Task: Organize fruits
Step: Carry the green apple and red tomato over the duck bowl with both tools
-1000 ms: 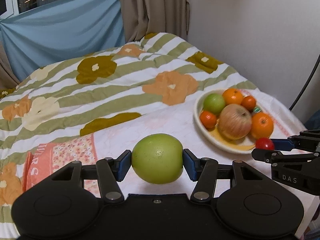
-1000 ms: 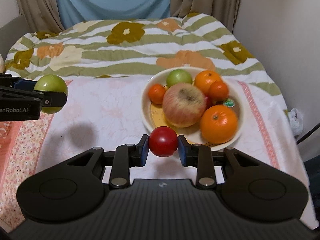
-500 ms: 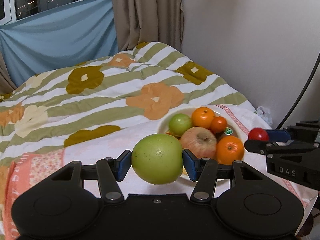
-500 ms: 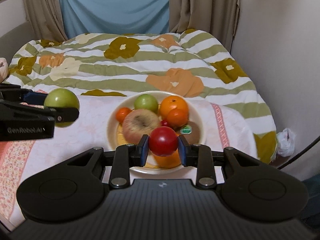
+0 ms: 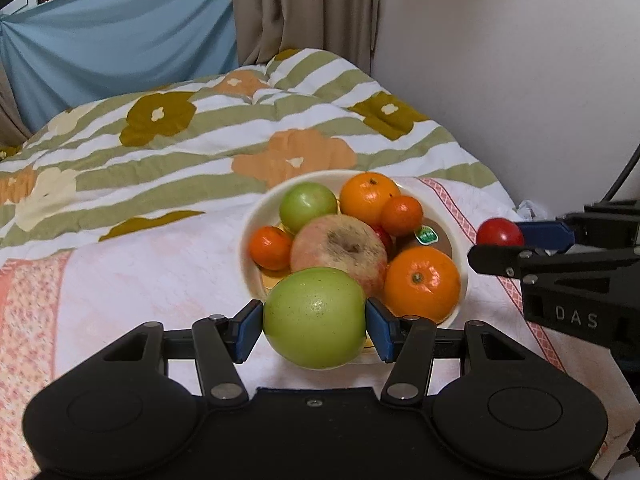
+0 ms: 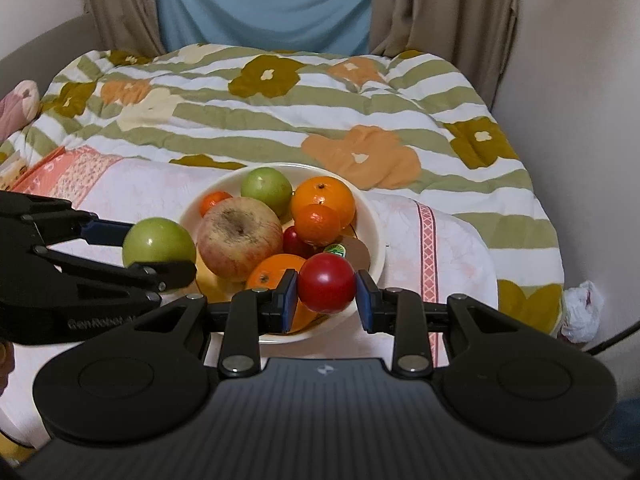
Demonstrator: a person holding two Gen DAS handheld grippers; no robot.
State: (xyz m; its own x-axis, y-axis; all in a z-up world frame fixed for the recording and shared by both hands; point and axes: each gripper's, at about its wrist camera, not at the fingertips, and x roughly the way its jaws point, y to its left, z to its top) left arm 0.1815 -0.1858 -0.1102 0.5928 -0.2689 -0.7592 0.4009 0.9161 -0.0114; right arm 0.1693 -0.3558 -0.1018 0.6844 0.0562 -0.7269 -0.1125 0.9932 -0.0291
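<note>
A white bowl of fruit sits on a pale cloth on the bed. It holds a large reddish apple, a small green apple, oranges and mandarins. My left gripper is shut on a green apple above the bowl's near left edge. My right gripper is shut on a red tomato above the bowl's near right edge.
A striped flowered quilt covers the bed behind the bowl. A white wall runs close on the right. A crumpled white bag lies past the bed's right edge. Curtains hang at the back.
Both grippers have moved toward the bowl with their fruit still held. The bowl now lies directly under and ahead of both.
</note>
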